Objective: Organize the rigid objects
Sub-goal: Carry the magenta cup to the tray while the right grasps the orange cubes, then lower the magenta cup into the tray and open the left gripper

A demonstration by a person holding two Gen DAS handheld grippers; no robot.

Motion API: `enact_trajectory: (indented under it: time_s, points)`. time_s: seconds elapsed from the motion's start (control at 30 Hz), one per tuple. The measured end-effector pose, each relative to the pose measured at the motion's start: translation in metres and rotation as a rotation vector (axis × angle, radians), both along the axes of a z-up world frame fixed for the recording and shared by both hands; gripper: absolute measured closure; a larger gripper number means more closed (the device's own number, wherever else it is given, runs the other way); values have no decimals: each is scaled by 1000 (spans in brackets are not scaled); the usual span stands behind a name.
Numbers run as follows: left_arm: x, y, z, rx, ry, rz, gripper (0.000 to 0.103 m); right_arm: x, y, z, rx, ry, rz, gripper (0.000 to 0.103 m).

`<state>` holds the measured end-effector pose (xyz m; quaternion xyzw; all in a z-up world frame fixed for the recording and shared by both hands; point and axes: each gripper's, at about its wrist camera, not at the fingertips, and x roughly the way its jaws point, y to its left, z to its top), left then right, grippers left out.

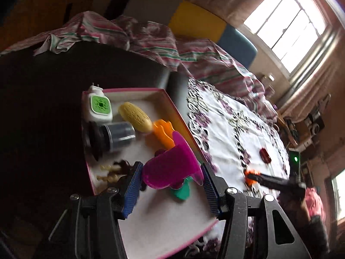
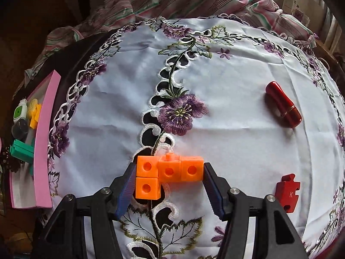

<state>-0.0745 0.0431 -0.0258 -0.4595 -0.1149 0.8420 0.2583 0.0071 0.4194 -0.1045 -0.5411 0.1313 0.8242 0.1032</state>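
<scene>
Blown-out window [image 1: 286, 28], motion blur, fisheye-bent dark edges

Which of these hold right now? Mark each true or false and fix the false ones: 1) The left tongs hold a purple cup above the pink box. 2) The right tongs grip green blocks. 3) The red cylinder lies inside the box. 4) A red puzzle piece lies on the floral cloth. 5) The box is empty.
1) True: the left tongs hold the purple cup above the pink box.
2) False: the right tongs grip orange blocks.
3) False: the red cylinder lies on the floral cloth.
4) True: the red puzzle piece lies there.
5) False: it holds a yellow corn toy and others.
</scene>
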Motion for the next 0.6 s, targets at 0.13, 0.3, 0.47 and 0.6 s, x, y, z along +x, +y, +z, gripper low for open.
enact_trajectory:
  time_s: [0.13, 0.3, 0.47, 0.6]
  points:
    - [-22, 11, -6, -29, -6, 5, 48, 0, 0, 0, 0, 1, -1, 42]
    - [-48, 27, -21, -99, -23, 1, 48, 1, 2, 0, -2, 3, -7, 42]
    - [-62, 40, -38, -138, -63, -27, 48, 1, 3, -1, -2, 6, -10, 42]
    - [-64, 43, -47, -162, -70, -15, 47, 1, 3, -2, 5, 2, -8, 42]
